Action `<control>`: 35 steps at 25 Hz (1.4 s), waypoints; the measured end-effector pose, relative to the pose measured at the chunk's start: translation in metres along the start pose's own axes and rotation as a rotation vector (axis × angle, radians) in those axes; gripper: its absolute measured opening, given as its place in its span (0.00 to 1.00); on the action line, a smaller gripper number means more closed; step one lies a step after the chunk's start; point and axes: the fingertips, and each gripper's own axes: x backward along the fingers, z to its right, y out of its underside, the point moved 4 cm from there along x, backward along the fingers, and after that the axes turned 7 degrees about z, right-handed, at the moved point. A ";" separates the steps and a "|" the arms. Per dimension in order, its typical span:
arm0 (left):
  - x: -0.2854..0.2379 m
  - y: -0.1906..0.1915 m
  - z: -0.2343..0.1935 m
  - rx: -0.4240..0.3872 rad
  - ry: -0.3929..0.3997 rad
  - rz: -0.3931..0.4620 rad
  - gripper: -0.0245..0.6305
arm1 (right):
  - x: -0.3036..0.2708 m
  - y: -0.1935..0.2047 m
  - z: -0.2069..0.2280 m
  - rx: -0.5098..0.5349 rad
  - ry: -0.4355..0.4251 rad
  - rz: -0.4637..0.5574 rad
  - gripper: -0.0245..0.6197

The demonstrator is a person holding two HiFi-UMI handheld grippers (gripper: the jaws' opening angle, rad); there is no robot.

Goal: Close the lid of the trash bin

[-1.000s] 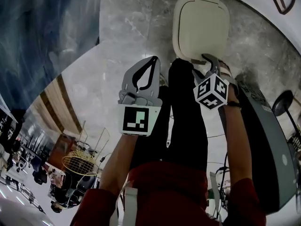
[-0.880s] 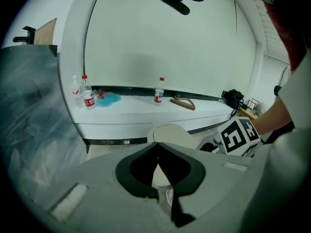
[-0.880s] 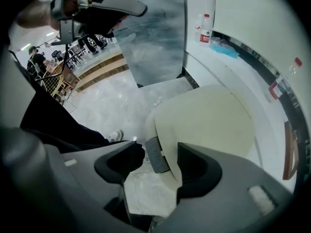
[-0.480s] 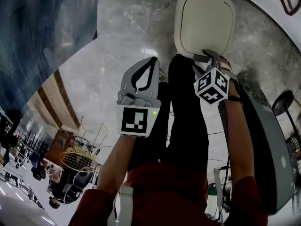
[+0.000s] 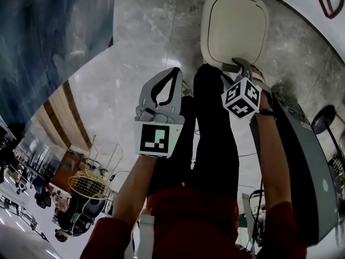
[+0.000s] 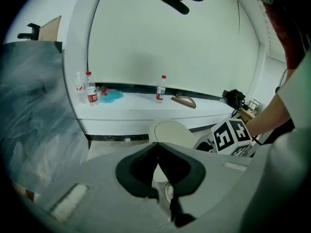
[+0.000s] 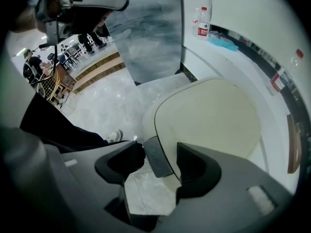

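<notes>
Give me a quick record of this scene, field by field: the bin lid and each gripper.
Lid: cream, lying flat on the bin, looks closed
Tab: grey, at the lid's front edge, between the right gripper's jaws
Right gripper: jaws apart around the tab, not clamped
Left gripper: jaws together, empty, held clear of the bin
Behind the bin: white ledge with water bottles

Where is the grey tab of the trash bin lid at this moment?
In the right gripper view, the grey tab sits on the near edge of the cream lid, between the right gripper's open jaws, just below the picture's centre.
</notes>
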 end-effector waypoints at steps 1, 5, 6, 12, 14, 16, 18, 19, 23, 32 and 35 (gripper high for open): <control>0.001 -0.001 0.001 -0.007 0.002 0.003 0.03 | 0.000 -0.001 0.000 -0.021 -0.004 0.002 0.44; 0.006 -0.012 0.001 -0.032 -0.003 0.038 0.03 | 0.007 -0.011 0.004 -0.069 0.008 0.016 0.45; 0.010 -0.016 0.001 -0.032 -0.005 0.045 0.03 | 0.012 -0.014 0.002 -0.064 0.015 0.018 0.45; 0.045 -0.039 0.010 -0.060 -0.012 0.067 0.04 | 0.055 -0.031 -0.025 -0.069 0.044 0.058 0.45; 0.057 -0.052 0.010 -0.122 -0.016 0.089 0.03 | 0.068 -0.043 -0.029 -0.085 0.075 0.093 0.45; 0.068 -0.064 0.012 -0.142 -0.019 0.119 0.03 | 0.083 -0.053 -0.035 -0.107 0.110 0.130 0.45; 0.079 -0.075 0.012 -0.140 -0.027 0.152 0.03 | 0.100 -0.063 -0.041 -0.133 0.140 0.167 0.45; 0.086 -0.080 0.013 -0.136 -0.031 0.167 0.03 | 0.109 -0.067 -0.045 -0.146 0.150 0.184 0.45; 0.112 -0.103 0.014 -0.121 -0.046 0.226 0.04 | 0.147 -0.082 -0.062 -0.186 0.192 0.251 0.45; 0.198 -0.154 0.017 -0.094 -0.073 0.367 0.03 | 0.235 -0.117 -0.094 -0.221 0.324 0.411 0.46; 0.225 -0.168 0.019 -0.111 -0.088 0.420 0.03 | 0.264 -0.130 -0.104 -0.213 0.374 0.475 0.46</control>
